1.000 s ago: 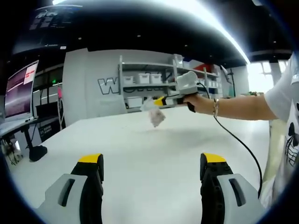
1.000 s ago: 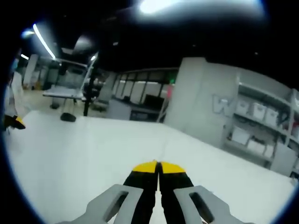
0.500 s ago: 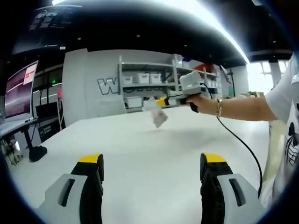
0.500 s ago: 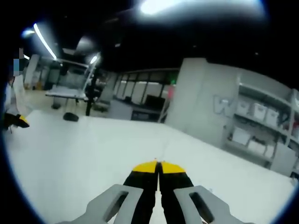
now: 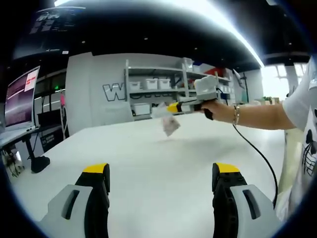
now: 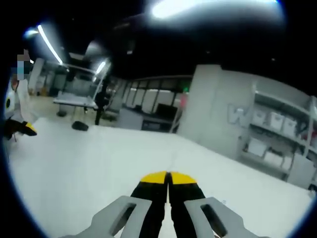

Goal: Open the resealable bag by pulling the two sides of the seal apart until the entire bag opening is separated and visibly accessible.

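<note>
Right hand-held gripper (image 5: pixel 171 107) is pinching the resealable bag (image 5: pixel 169 124) by its top edge, dangling it above the far tabletop (image 5: pixel 148 163). Left hand-held gripper (image 5: pixel 161 191) is spread wide, holding nothing. Seal looks unopened. Next: left needs to reach in and pinch the opposite seal side.

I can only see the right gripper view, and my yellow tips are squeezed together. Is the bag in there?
Observer: Yes. In the left gripper view, the small bag hangs from the right gripper.
Operator: Is it touching the table?
Observer: No, it dangles in the air above the white table.
Operator: Is the other gripper helping?
Observer: No. The left gripper is wide open, holding nothing, well apart from the bag.
</note>
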